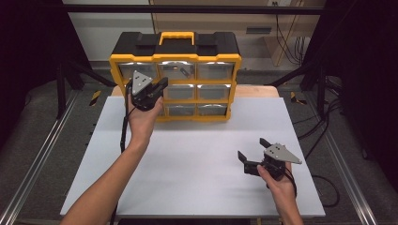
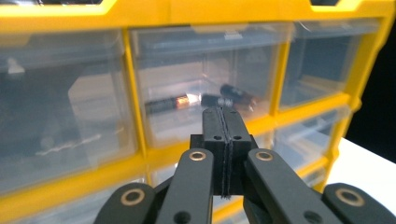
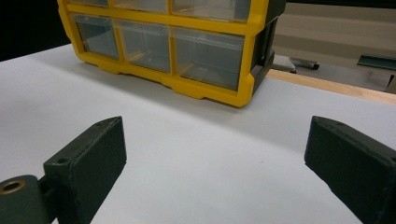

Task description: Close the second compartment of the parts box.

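At the far edge of the white table: yellow-framed black-topped organizer of clear plastic drawers. Middle top drawer straight ahead of the left gripper, jaws pressed together, empty; inside, black-and-copper cylindrical batteries, long axes crosswise. Far nearer than the right gripper, jaws wide apart over bare tabletop.

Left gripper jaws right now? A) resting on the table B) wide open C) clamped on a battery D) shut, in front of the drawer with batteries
D: in the left gripper view the left gripper has its jaws pressed together with nothing between them, right in front of the clear drawer holding batteries.
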{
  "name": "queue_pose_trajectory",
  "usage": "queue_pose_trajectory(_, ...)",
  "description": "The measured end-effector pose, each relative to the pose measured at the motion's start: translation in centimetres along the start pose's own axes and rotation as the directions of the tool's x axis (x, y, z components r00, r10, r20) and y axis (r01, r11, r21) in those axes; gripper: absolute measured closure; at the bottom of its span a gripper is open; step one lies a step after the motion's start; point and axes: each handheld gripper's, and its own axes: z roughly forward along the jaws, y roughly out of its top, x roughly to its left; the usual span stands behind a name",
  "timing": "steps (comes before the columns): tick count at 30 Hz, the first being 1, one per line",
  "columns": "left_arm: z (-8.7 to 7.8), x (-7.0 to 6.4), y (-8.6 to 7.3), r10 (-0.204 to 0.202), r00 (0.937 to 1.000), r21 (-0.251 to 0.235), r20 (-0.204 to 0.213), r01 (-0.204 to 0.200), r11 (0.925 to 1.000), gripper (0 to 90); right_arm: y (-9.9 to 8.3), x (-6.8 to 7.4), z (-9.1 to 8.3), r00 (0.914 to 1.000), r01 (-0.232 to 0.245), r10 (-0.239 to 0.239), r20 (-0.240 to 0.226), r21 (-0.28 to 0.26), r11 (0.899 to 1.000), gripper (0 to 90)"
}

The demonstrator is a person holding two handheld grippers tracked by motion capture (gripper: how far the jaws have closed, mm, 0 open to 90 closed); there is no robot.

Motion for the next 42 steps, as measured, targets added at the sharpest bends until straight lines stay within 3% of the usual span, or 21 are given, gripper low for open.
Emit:
queue_pose_trajectory(4,-2.0,0.0,-1.2,0.024,0.9997,-0.024,0.006,-0.024,0.9994,67.8,0.1,0.1,0.0,1.0,0.004,-0.004,0.002,-0.008,1.0,5.9)
queue_pose_trajectory(9,-4.1,0.5,-2.5,-0.003,0.9998,-0.065,0.022,0.004,0.9979,43.1,0.2,0.2,-0.2,1.0,0.001,-0.001,0.005,-0.008,1.0,5.8)
queue_pose_trajectory(16,-6.5,1.5,-3.9,-0.052,0.9976,-0.106,0.045,0.056,0.9927,24.5,0.2,0.3,-0.3,1.0,-0.001,0.001,0.005,-0.011,1.0,5.7)
queue_pose_trajectory(20,-7.5,1.8,-4.7,-0.035,0.9981,-0.11,0.05,0.04,0.9931,15.5,0.2,0.3,-0.2,1.0,-0.001,0.001,0.007,-0.012,1.0,5.6)
queue_pose_trajectory(28,-9.9,1.8,-6.3,0.04,0.9974,-0.101,0.06,-0.034,0.9943,3.1,0.3,0.3,-0.4,0.9999,0.005,-0.005,0.011,-0.018,1.0,5.4)
queue_pose_trajectory(42,-13.6,3.7,-9.2,0.025,0.9994,-0.049,0.023,-0.024,0.9985,2.1,0.3,0.3,-0.5,0.9998,0.008,-0.008,0.019,-0.032,0.999,5.5)
